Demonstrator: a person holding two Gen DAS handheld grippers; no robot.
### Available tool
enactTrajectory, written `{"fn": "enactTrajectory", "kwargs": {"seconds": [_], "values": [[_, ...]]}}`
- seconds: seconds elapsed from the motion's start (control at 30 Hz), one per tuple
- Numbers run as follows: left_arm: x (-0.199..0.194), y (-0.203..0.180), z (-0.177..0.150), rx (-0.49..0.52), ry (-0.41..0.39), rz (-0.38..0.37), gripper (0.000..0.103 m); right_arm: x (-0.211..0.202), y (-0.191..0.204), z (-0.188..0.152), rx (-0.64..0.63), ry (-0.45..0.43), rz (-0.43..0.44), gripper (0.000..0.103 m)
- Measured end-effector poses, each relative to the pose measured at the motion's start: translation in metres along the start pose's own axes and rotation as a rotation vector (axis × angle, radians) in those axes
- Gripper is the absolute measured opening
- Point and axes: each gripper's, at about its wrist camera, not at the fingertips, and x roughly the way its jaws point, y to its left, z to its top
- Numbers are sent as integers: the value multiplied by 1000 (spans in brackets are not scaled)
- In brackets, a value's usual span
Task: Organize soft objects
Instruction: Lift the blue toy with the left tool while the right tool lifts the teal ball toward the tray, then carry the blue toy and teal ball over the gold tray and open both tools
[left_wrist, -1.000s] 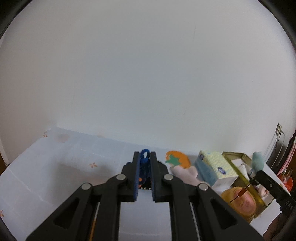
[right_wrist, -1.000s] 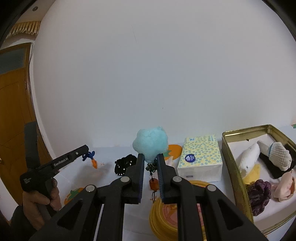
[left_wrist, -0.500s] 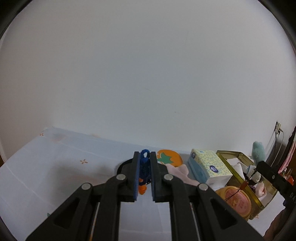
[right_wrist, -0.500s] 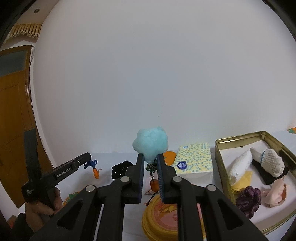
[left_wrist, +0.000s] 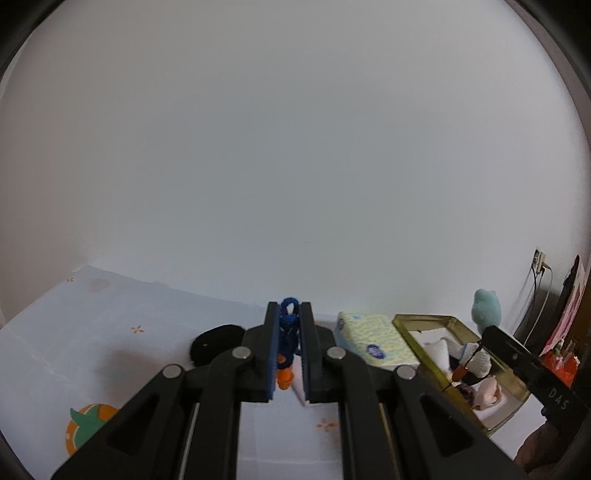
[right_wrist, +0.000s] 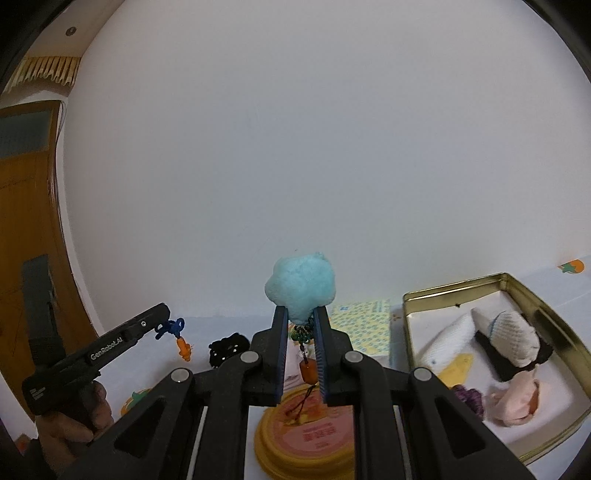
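The left gripper (left_wrist: 289, 314) is closed on a blue knotted cord with a small orange carrot charm (left_wrist: 285, 376), held above the white tablecloth (left_wrist: 110, 332). The right gripper (right_wrist: 300, 319) is clamped on a fluffy light-blue plush ball with a hanging tassel (right_wrist: 301, 288), above the round yellow tin lid (right_wrist: 306, 443) near the table's front edge, beside the open gold metal tin (right_wrist: 546, 306).

1. The left gripper (left_wrist: 289, 314) is matte black plastic, with two long fingers that narrow toward the tips.
2. Blue ribbed pads (left_wrist: 273, 354) line the inner faces of its fingers.
3. Round silver screws (left_wrist: 240, 353) mark each joint of its linkage, and triangular cut-outs open the wide arms behind them.
4. The right gripper (right_wrist: 299, 321) has the same build: black fingers, blue ribbed pads (right_wrist: 282, 350) and silver screws (right_wrist: 249, 357).
5. Seen from the right wrist camera, the left gripper's side is a slim black bar printed "GenRobot.AI" in white.
6. The person's hand (right_wrist: 74, 417) wraps a black pistol-style handle beneath that bar.
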Motion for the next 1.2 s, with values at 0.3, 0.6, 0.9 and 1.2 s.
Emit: {"fn": "enactTrajectory", "kwargs": {"seconds": [0.3,0.6,0.9,1.2], "values": [[6,-42,5,27,1,-45,7,-21,-24,10,10,-40,-31,15],[15,-94,15,72,-11,-113,7,-42,-52,24,29,-80,-74,15],[30,-142,19,112,-10,-190,7,-57,-83,34,45,-98,-135,15],[45,-193,19,148,9,-269,7,-71,-114,47,57,-115,-188,16]]}}
